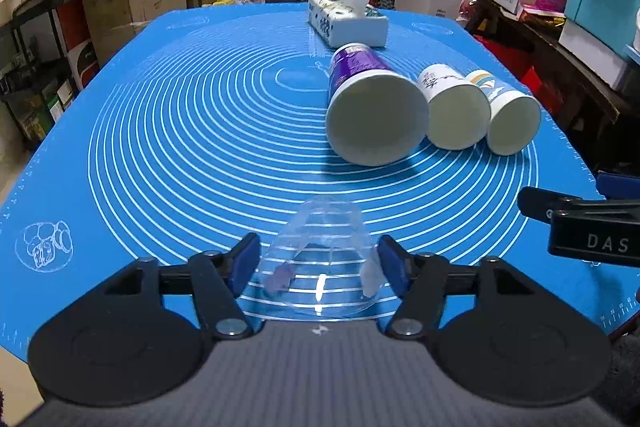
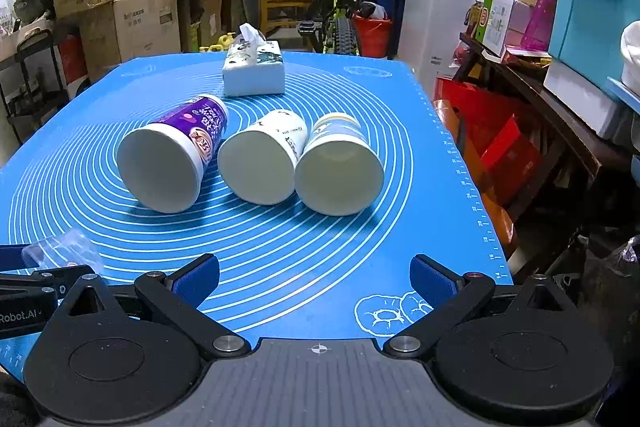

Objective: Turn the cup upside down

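The clear cup (image 1: 320, 259) lies on its side between the pads of your left claw (image 1: 318, 267), mouth toward the camera and base pointing away up the mat (image 1: 160, 147). Both blue pads (image 1: 246, 263) sit right at the cup's flanks (whether they press the plastic or only stand beside it I cannot tell, since the wall is transparent and looks a little crumpled). So I cannot say for sure that your left claw has the cup clenched. From the right wrist view the same cup (image 2: 66, 251) shows at the left edge, low over the near part of the mat (image 2: 280, 247), just ahead of the left claw's black body.

Your right claw (image 2: 316, 283) is released: its pads stand wide apart with only bare mat between them, near the counter's front right corner.

Farther up the mat three paper cups lie on their sides in a row, mouths facing you: a purple cup (image 1: 368, 107), a white cup (image 1: 454, 111) just beside it, and a striped cup (image 1: 508, 119) touching the white one. Behind them a tissue pack (image 1: 346, 21) sits near the far edge.
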The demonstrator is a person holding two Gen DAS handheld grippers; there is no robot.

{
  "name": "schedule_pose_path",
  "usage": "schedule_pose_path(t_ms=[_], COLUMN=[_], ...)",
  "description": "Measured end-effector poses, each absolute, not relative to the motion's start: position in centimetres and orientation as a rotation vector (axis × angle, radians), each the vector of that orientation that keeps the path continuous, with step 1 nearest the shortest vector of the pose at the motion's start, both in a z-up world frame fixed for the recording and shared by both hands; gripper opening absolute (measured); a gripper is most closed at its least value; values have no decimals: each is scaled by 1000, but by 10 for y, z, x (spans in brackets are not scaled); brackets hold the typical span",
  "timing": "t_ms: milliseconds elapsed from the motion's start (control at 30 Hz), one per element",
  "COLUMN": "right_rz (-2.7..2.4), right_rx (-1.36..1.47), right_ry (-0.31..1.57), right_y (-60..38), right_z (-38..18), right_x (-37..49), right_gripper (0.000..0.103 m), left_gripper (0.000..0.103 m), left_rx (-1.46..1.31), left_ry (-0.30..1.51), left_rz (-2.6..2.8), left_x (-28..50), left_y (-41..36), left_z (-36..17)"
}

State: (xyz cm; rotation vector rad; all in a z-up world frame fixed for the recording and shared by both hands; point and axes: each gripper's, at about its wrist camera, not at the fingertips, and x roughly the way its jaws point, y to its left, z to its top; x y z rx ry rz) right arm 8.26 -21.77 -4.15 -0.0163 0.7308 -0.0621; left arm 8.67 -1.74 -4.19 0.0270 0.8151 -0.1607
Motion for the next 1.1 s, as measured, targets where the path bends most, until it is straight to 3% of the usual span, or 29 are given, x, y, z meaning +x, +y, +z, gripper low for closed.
schedule_pose_path(t_ms=[533, 800, 1100], right_rz=[-23, 108, 229], right_rx=[6, 56, 184], right_ry=[749, 790, 943], right_y=[-212, -185, -133], right_z=[-33, -6, -8], right_x=[81, 91, 124], right_gripper=[101, 101, 101], left_gripper=[81, 96, 97], left_rx=[26, 16, -25], left_ry=[812, 738, 770], left_rz=[-151, -104, 12], left_x=[81, 59, 73], left_y=[-10, 15, 71], left_z=[-35, -3, -12])
